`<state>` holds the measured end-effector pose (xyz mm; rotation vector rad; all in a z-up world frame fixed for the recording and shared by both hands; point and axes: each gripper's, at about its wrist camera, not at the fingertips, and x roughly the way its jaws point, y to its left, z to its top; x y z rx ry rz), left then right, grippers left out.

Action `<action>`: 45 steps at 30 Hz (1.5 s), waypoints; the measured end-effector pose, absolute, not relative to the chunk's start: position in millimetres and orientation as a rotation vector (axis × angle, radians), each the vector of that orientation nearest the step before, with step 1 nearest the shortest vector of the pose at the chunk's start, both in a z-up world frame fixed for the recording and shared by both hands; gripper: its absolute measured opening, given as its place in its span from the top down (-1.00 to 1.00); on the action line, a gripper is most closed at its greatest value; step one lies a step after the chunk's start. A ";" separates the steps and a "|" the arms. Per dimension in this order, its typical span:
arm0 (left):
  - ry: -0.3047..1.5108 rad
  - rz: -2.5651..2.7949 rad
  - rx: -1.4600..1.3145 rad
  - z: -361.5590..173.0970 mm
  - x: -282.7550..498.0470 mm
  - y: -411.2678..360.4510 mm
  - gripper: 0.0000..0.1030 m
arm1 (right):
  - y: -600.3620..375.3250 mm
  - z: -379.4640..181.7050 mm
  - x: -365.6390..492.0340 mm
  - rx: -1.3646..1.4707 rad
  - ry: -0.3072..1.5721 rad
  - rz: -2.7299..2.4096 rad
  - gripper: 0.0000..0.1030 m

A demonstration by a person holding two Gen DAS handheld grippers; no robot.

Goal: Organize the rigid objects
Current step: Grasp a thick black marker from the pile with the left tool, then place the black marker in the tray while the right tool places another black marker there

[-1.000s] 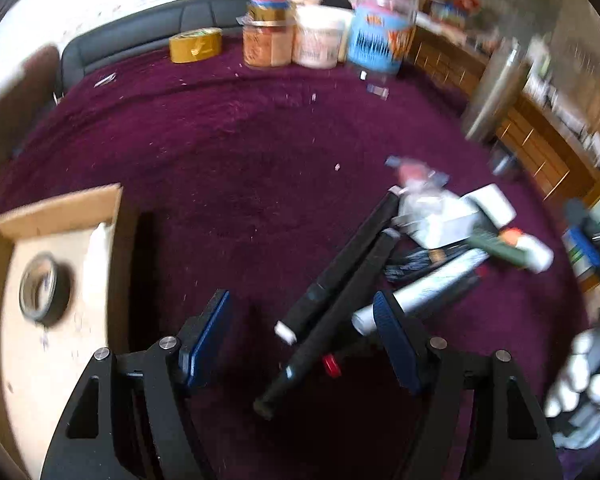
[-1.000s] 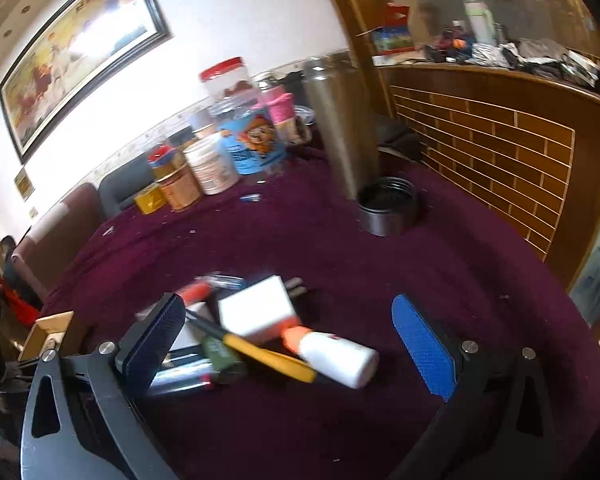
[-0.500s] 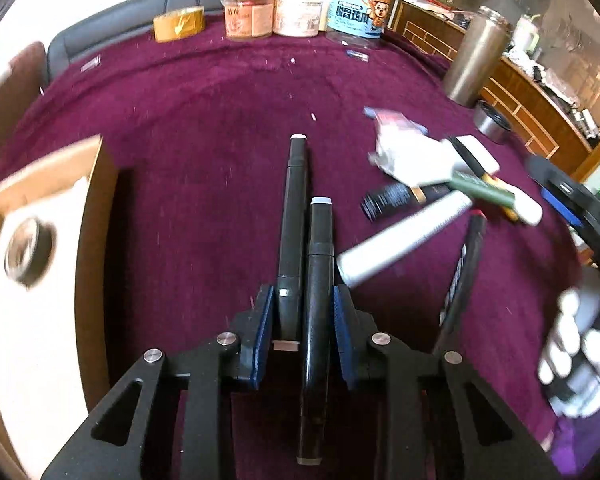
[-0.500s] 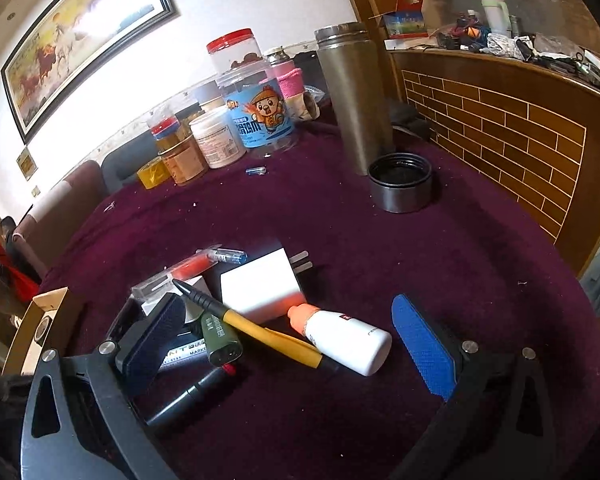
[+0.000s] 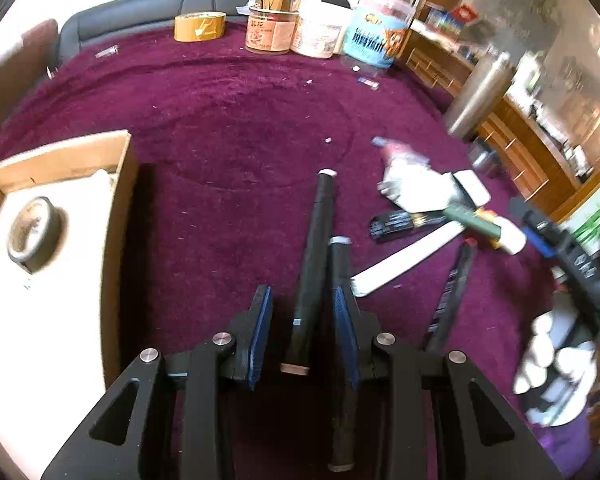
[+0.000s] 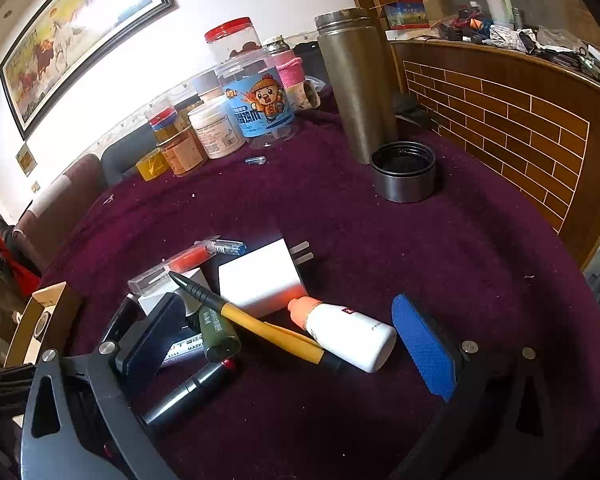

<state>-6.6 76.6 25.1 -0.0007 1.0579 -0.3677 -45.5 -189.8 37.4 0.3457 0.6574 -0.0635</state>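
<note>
My left gripper [image 5: 302, 316] has its jaws partly apart. One black marker [image 5: 314, 264] lies loose between the pads, touching neither. A second black marker [image 5: 342, 340] lies under the right finger. My right gripper [image 6: 288, 328] is wide open over a pile: a white glue bottle with an orange cap [image 6: 348, 332], a yellow and black pen [image 6: 260, 324], a white charger plug [image 6: 260, 280], a green marker [image 6: 216, 332] and a black marker [image 6: 188, 392]. The same pile [image 5: 432, 204] shows right of the left gripper.
A cardboard box [image 5: 116, 216] with a roll of tape [image 5: 34, 232] stands at the left. Jars [image 5: 292, 28] and yellow tape [image 5: 200, 26] line the far edge of the purple cloth. A steel flask [image 6: 354, 80] and its lid [image 6: 404, 176] stand at the right.
My left gripper closed around the two black markers, then opened part way, so they lie loose now. My right gripper stayed open and barely moved.
</note>
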 end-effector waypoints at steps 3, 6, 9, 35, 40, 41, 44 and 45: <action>1.082 -0.330 0.070 15.6 -2.8 70.1 0.47 | -189.9 37.1 -45.1 0.348 0.658 -0.065 -1.00; 1.070 -0.318 0.093 15.5 0.0 66.7 0.47 | -189.3 36.1 -44.7 0.349 0.661 -0.066 -1.00; 1.068 -0.309 0.130 13.9 6.8 59.3 0.47 | -188.5 35.7 -43.3 0.349 0.665 -0.066 -1.00; 0.783 -0.402 -0.265 89.6 -92.9 161.0 0.78 | -88.1 68.7 -68.9 0.247 0.770 0.198 -0.82; 0.793 -0.374 -0.359 76.4 -101.8 197.5 0.78 | -16.2 51.4 -55.8 0.131 0.897 0.284 -0.59; 0.793 -0.366 -0.368 74.0 -104.1 202.6 0.78 | -6.1 46.7 -53.3 0.104 0.919 0.279 -0.48; 0.784 -0.341 -0.396 70.7 -111.5 223.7 0.78 | 14.2 27.8 -43.4 0.060 0.990 0.233 -0.25; 0.781 -0.332 -0.407 70.0 -113.2 230.6 0.78 | 18.8 21.1 -39.0 0.040 1.008 0.200 -0.17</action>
